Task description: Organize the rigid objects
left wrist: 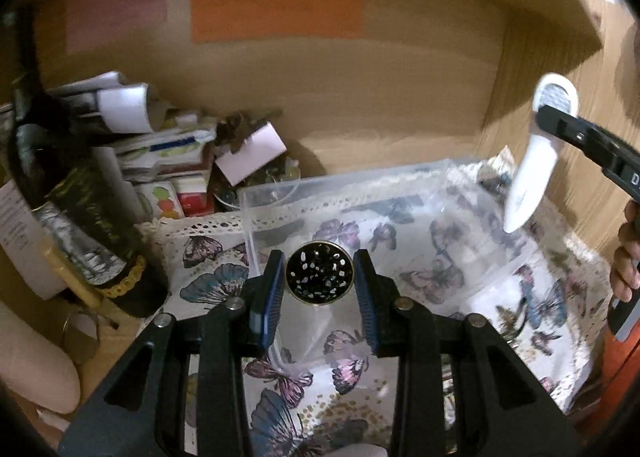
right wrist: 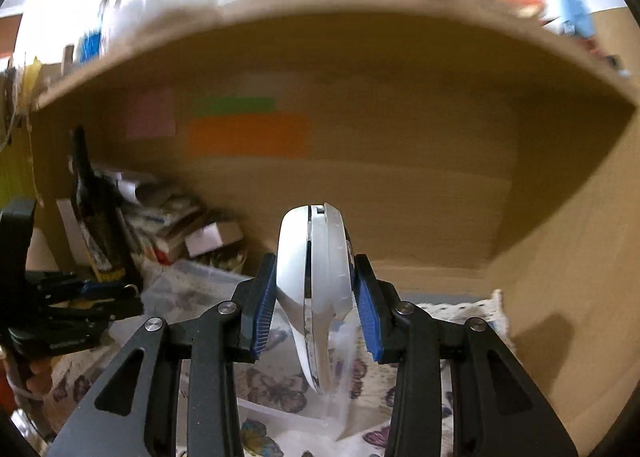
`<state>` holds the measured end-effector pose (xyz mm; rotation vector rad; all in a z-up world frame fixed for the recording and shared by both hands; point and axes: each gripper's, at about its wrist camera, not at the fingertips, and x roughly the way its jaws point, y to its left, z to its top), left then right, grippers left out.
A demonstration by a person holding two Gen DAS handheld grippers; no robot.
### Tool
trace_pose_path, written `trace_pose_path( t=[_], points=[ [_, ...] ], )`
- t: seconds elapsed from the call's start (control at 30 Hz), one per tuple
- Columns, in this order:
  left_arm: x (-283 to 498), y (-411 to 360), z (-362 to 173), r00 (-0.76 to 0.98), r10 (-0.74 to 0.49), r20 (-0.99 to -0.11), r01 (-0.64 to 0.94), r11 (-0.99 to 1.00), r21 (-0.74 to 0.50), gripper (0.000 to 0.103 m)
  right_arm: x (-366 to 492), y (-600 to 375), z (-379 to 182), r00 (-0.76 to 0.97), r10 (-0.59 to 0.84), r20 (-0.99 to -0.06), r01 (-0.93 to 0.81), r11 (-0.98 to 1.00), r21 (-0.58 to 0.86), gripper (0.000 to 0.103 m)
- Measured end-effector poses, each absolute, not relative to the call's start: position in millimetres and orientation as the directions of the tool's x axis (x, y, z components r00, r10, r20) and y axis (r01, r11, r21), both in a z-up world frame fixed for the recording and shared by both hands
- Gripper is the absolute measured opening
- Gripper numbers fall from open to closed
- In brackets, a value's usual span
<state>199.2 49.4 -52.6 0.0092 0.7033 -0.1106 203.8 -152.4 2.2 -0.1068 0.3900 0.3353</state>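
Note:
My left gripper (left wrist: 320, 277) is shut on a round black disc with pale speckles and a brass rim (left wrist: 319, 276), held over a clear plastic box (left wrist: 400, 217) that stands on a butterfly-print cloth (left wrist: 216, 281). My right gripper (right wrist: 315, 285) is shut on a white and grey tapered plastic tool (right wrist: 316, 281), held upright above the same clear box (right wrist: 208, 273). In the left wrist view the tool (left wrist: 532, 161) hangs point down over the box's right side, with the right gripper's black fingers (left wrist: 560, 121) on it.
A dark bottle (left wrist: 76, 213) leans at the left, beside a pile of papers and small boxes (left wrist: 172, 153). The wooden back wall carries orange (left wrist: 276, 15), green and pink sheets. A shelf board (right wrist: 320, 21) runs overhead. A wooden side panel (left wrist: 532, 69) stands at the right.

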Motion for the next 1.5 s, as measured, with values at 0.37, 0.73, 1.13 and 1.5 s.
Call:
trace_pose_path(
  t=[0.37, 0.73, 1.13, 1.5],
  points=[
    [222, 30, -82, 0.705, -0.08, -0.705, 0.158, 0.986, 0.045, 0.035, 250, -106, -48, 0.764, 0.303, -0.569, -0.464, 0.872, -0.158, 0.034],
    [219, 33, -79, 0.719, -0.098, -0.688, 0.147, 0.989, 0.013, 0.048, 256, -92, -64, 0.679, 0.373, -0.632, -0.52, 0.852, -0.055, 0.035],
    [162, 37, -30, 0.826, -0.107, -0.553, 0.13, 0.992, 0.003, 0.075, 186, -120, -7, 0.796, 0.398, -0.455, -0.477, 0.876, -0.067, 0.068],
    [105, 47, -31, 0.861, -0.054, -0.505, 0.081, 0.996, 0.031, 0.096, 124, -142, -24, 0.808, 0.374, -0.455, -0.445, 0.893, -0.058, 0.081]
  ],
)
